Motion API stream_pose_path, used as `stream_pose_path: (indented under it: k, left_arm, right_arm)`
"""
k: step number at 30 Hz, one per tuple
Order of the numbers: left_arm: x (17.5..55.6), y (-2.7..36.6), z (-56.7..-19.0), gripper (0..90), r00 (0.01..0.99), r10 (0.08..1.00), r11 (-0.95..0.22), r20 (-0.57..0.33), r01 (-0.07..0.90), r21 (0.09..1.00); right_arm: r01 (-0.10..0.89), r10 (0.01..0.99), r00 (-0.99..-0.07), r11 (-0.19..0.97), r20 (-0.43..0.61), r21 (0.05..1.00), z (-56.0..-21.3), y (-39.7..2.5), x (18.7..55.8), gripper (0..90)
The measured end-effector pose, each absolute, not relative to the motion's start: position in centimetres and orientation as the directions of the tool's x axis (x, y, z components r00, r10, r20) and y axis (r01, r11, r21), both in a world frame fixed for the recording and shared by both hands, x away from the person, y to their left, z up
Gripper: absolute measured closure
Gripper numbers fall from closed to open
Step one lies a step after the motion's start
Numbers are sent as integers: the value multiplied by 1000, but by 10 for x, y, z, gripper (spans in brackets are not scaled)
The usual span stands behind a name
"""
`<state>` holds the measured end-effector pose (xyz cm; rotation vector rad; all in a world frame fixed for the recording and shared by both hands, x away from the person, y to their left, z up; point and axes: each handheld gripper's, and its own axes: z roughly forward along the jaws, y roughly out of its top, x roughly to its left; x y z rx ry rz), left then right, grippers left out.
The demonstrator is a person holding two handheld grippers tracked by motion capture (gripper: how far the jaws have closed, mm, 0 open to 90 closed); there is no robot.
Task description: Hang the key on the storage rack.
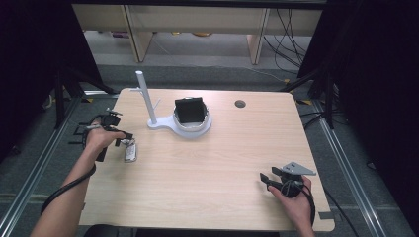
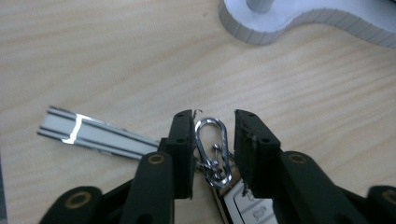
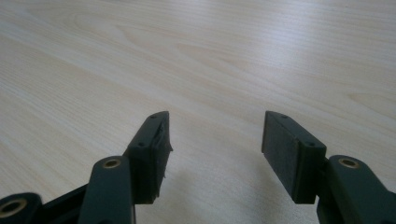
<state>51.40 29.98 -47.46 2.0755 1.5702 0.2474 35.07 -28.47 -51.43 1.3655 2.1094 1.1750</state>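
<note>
Left gripper (image 2: 214, 140), jaws apart, straddles a carabiner (image 2: 212, 149), hiding most of the key fob (image 2: 247, 207) beneath.

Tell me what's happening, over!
Left gripper open, fingers either side of the silver clip, not squeezing yet. Right gripper open, holding nothing. White stand sits beyond, not blocking.

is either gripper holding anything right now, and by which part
Nothing is clamped yet. The left gripper has its jaws either side of the silver carabiner clip on the key fob, gaps visible. The right gripper is open over bare table.
</note>
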Motion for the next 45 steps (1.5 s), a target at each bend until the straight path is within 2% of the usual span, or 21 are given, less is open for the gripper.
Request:
stream_pose_path:
  k: [5,13,15,18,20,22,26,31,33,42,45]
  left_arm:
    - [514,298,-480,629,279,948,-180,-156,869,462]
    - [520,297,-483,627,312,940,-229,-141,879,418]
    - [522,297,-483,632,316,938,-234,-143,882,409]
    - [523,297,-482,669,325,935,-248,-145,887,390]
    - [523,297,-482,707,321,934,-243,-155,892,381]
    - [524,296,-480,715,313,936,-240,-158,901,361]
    - [523,293,-481,726,325,936,-256,-135,891,375]
    - [519,291,-481,744,397,911,-325,-106,853,408]
    - [518,290,-482,765,402,909,-319,-114,844,432]
    - [517,289,-480,771,445,892,-374,-79,824,425]
    - [519,288,-481,766,429,898,-353,-95,834,424]
  right_arm:
    - [574,876,-463,182,134,798,-514,-285,350,432]
    - [563,871,-478,207,111,800,-514,-287,353,432]
    - [587,881,-451,170,146,791,-514,-285,350,432]
    - [562,871,-479,209,108,800,-514,-288,353,431]
    - [583,878,-460,186,133,791,-514,-286,351,432]
    - [558,870,-479,201,114,805,-515,-287,353,431]
    - [587,880,-452,169,147,792,-514,-285,350,431]
    - [561,868,-483,210,110,801,-514,-287,353,431]
    - [553,872,-479,211,101,806,-515,-287,354,431]
    - [556,870,-482,215,101,803,-515,-288,353,431]
    - [554,871,-481,213,101,805,-515,-287,354,431]
